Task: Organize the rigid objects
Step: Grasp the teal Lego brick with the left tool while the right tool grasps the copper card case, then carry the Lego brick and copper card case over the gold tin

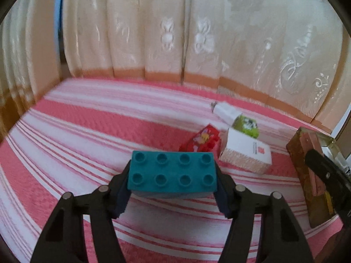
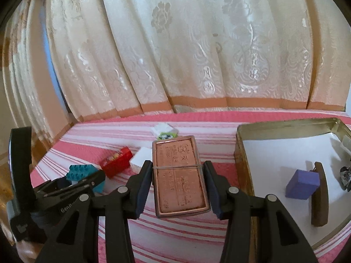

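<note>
- The left gripper [image 1: 172,180] is clamped on a teal building brick [image 1: 172,173], studs up, one finger pressed on each short end, the brick held over the pink-and-white striped cloth [image 1: 87,131].
- Over in the right wrist view, that same teal brick [image 2: 82,172] shows in the left gripper [image 2: 72,184], left of the copper tin.
- The right gripper [image 2: 178,188] is closed on a flat copper-coloured tin [image 2: 179,175], embossed writing on top and a thin band round its middle; the pads [image 2: 143,188] press both long sides.
- From the copper tin outward: just behind it to the left sits a white box [image 2: 140,156], and left of that a red brick [image 2: 116,161] lies on the cloth, between the white box and the teal brick.
- Behind the copper tin, a small green-and-white packet [image 2: 165,132] peeks over its far edge.
- In the left wrist view the red brick [image 1: 201,141] is just beyond the teal brick, the white box [image 1: 246,153] beside it, and the green packet [image 1: 245,125] is on or just behind that box; I cannot tell which.
- To the right of the copper tin stands an open metal tin [image 2: 240,153], gold-rimmed with a white lining, close to the right finger.
- Inside it: a purple block [image 2: 302,183], a curved brown wooden piece [image 2: 320,197] leaning right against that block, and something dark and shiny [image 2: 346,176] at the edge, too cut off to name.
- A cream patterned curtain [image 2: 175,43] hangs behind everything.
</note>
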Motion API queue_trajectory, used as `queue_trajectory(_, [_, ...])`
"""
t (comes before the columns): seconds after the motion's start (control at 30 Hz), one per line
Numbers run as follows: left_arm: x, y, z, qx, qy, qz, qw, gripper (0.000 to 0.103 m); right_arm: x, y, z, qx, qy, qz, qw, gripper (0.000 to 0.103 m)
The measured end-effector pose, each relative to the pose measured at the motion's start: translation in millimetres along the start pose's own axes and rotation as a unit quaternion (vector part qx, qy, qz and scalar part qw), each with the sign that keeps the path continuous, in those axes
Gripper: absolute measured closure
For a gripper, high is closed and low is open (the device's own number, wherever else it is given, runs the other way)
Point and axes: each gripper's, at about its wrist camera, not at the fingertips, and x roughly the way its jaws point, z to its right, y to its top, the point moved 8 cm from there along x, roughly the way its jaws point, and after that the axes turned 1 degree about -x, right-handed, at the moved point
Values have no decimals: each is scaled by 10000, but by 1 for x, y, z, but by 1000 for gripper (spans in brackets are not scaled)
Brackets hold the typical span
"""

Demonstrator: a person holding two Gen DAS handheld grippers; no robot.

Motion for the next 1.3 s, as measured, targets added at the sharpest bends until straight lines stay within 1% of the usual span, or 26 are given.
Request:
queue_trajectory(0.07, [-12, 5, 4, 60, 122, 324, 9994, 38, -7, 4, -3, 45, 177, 178, 9997, 53])
queue_trajectory(0.17, [-23, 9, 4, -19, 203, 607, 9979, 38, -16, 10, -8, 112, 374, 394, 9985, 53])
queue_trajectory(0.3, [-32, 11, 7, -55, 204, 779, 9967, 38, -23, 15, -11, 84, 403, 553, 9976, 53])
queue_trajectory(0.5, [-40, 8, 15, -41, 363, 890, 9954, 38, -28, 17, -8, 22, 280, 645, 9975, 53])
queue_trajectory(0.73, [-50, 3, 28, 69, 407, 1024, 9939, 38, -38, 19, 1, -114, 108, 816, 9965, 53])
queue_trajectory(1.1, [-55, -1, 41, 94, 369, 1054, 9937, 38, -51, 17, 32, -93, -141, 884, 9959, 53])
queue_trajectory(1.3, [-57, -3, 51, 41, 273, 1016, 9944, 38, -59, 17, 51, -91, -282, 936, 9952, 53])
